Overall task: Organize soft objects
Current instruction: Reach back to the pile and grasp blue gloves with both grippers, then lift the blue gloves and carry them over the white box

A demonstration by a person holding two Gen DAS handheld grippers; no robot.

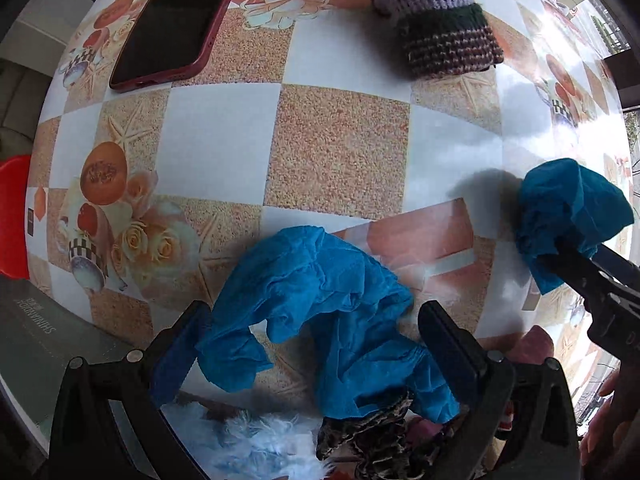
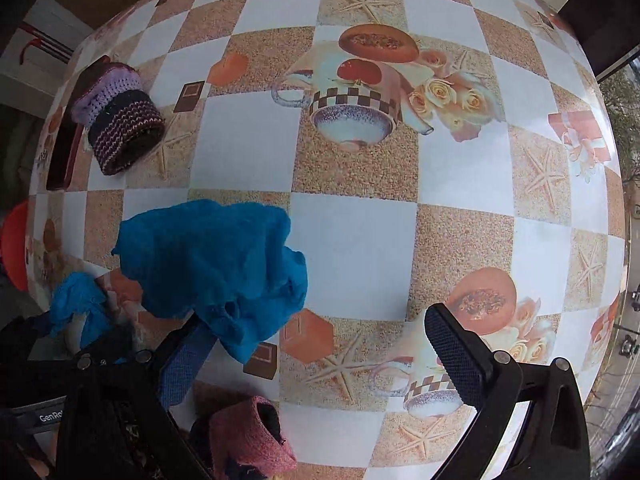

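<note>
A blue crumpled cloth (image 1: 320, 304) lies between the open fingers of my left gripper (image 1: 316, 320), just above the table. A second blue cloth (image 2: 212, 260) hangs over the left finger (image 2: 188, 356) of my right gripper (image 2: 320, 344), whose jaws stand wide apart; in the left wrist view that cloth (image 1: 568, 208) drapes the right gripper's tip at the right edge. A purple and dark knitted hat (image 1: 440, 20) lies at the far side, and it also shows in the right wrist view (image 2: 116, 120). A pink knitted piece (image 2: 248, 436) lies under the right gripper.
A red-cased phone (image 1: 176, 20) lies face up at the far left. A pale blue fluffy item (image 1: 248, 440) and a leopard-print fabric (image 1: 368, 428) sit at the near edge. A red chair (image 1: 14, 212) stands left of the checkered tablecloth (image 1: 340, 148).
</note>
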